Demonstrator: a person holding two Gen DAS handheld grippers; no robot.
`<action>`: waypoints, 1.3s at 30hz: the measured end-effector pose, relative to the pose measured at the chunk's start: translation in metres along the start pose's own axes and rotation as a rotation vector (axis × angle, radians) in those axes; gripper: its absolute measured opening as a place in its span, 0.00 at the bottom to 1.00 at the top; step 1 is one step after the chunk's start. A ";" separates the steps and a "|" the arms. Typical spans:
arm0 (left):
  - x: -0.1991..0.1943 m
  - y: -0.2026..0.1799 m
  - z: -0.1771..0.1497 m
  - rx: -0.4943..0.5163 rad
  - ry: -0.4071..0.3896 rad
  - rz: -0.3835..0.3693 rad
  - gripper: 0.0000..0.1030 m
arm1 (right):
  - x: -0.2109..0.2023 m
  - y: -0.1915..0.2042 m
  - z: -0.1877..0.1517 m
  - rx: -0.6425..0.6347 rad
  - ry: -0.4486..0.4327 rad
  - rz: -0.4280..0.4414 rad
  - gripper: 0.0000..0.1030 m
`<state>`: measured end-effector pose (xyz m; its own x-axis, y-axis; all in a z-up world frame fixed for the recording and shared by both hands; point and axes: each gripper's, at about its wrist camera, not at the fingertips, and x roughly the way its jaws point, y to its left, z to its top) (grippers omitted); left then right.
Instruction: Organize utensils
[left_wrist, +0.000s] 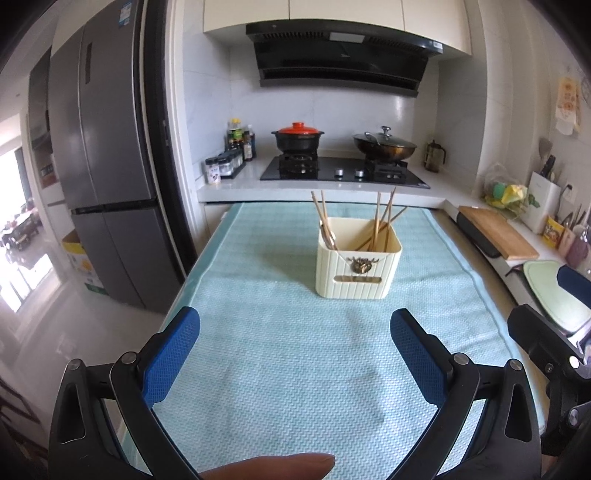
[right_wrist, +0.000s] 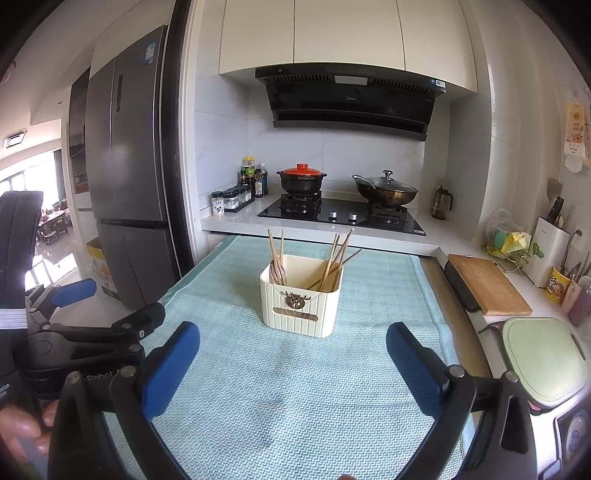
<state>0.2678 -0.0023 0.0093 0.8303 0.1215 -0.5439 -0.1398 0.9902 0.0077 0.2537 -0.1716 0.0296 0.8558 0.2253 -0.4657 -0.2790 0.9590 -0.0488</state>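
Kitchen light falls on a teal mat (left_wrist: 280, 354) covering the counter, where chopsticks (left_wrist: 380, 218) and spoons lean in the cream holder (left_wrist: 356, 269) at its middle, likely sorted already, while each hand-held gripper, left (left_wrist: 295, 354) and right (right_wrist: 293, 365), hangs wide and empty nearby.

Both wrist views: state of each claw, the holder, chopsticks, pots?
left claw: open, empty
right claw: open, empty
utensil holder: upright on the mat
chopsticks: standing in holder
clay pot: lidded
wok: lidded
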 end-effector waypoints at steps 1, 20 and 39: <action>0.000 0.000 0.000 0.001 -0.001 0.001 1.00 | 0.000 0.000 0.000 -0.001 0.000 0.001 1.00; -0.003 0.000 0.000 0.010 0.004 -0.006 1.00 | -0.004 0.003 0.000 -0.002 0.000 0.006 1.00; -0.006 -0.002 0.001 0.023 0.000 -0.014 1.00 | -0.006 0.004 0.001 -0.001 0.000 0.006 1.00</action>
<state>0.2637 -0.0049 0.0131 0.8323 0.1072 -0.5438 -0.1152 0.9932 0.0196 0.2476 -0.1691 0.0329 0.8539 0.2310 -0.4664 -0.2845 0.9575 -0.0467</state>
